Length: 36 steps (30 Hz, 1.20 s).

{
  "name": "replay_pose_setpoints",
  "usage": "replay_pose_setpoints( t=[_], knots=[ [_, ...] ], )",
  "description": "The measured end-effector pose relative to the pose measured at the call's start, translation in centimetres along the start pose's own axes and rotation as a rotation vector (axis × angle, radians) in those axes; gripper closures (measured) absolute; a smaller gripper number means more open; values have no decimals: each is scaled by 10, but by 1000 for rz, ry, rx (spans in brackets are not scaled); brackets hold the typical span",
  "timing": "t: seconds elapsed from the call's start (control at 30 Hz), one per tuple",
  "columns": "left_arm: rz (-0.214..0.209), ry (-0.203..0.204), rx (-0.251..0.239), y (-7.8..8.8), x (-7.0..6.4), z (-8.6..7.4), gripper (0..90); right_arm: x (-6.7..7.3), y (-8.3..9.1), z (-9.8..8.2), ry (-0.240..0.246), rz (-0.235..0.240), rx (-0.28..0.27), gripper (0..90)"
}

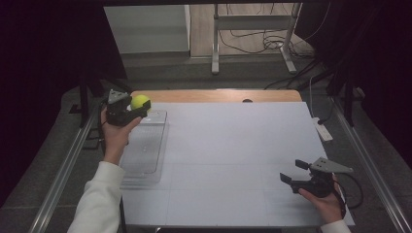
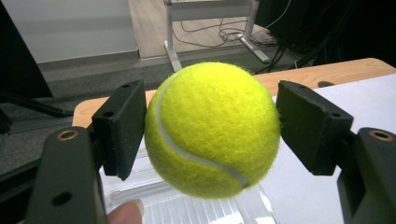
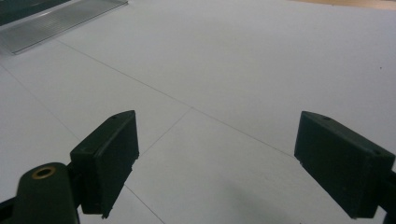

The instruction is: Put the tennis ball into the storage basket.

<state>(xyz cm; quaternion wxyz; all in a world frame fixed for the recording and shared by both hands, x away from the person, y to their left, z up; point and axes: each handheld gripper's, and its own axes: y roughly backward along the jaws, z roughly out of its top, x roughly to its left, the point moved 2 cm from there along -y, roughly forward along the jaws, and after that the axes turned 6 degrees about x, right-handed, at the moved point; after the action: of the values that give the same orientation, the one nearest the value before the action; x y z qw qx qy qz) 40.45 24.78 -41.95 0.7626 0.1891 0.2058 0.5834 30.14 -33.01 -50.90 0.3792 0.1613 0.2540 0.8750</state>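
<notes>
Left gripper (image 1: 127,110): ball (image 1: 140,102) sits between the jaws, at the tips. In the left gripper view the ball (image 2: 212,129) touches the jaw on that view's left; the other jaw stands just off its fuzz, w/ a thin gap visible. Whether the ball is firmly clamped or being let go: cannot tell. The left gripper (image 2: 212,126) is held up off the surface, over the far end of a clear tray (image 1: 145,155).

Key relation: the tray lies directly below and back toward the person from the ball; its ribbed clear plastic (image 2: 187,207) shows under the ball. Tray long axis runs near-to-far, approx. in line w/ the left forearm. Judgement: if the ball goes into the tray, the move is a short descent, no sideways travel. The left hand (image 1: 116,133) is far nearer than the right.

Right gripper (image 1: 303,177): jaws wide apart, nothing between them, low over the mat (image 1: 233,160), well apart from ball and tray. In the right gripper view, the gripper (image 3: 233,163) faces bare mat; tray edge (image 3: 56,21) far ahead-left.

Surface: white mat w/ faint grid lines on a wooden table (image 1: 218,95). Room: dark surrounds, grey floor, metal frame legs (image 1: 214,43) and cables beyond the far edge.
</notes>
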Motion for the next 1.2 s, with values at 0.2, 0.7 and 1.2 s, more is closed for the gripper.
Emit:
replay_pose_setpoints(
  t=[0.2,0.7,1.2],
  knots=[
    [24,12,14,-4,8,1,282,0,0,0,1,0,0,141],
    [66,27,46,-8,22,2,282,0,0,0,2,1,0,141],
    [99,54,91,-17,35,-3,282,0,0,0,-1,1,2,141]
  ],
)
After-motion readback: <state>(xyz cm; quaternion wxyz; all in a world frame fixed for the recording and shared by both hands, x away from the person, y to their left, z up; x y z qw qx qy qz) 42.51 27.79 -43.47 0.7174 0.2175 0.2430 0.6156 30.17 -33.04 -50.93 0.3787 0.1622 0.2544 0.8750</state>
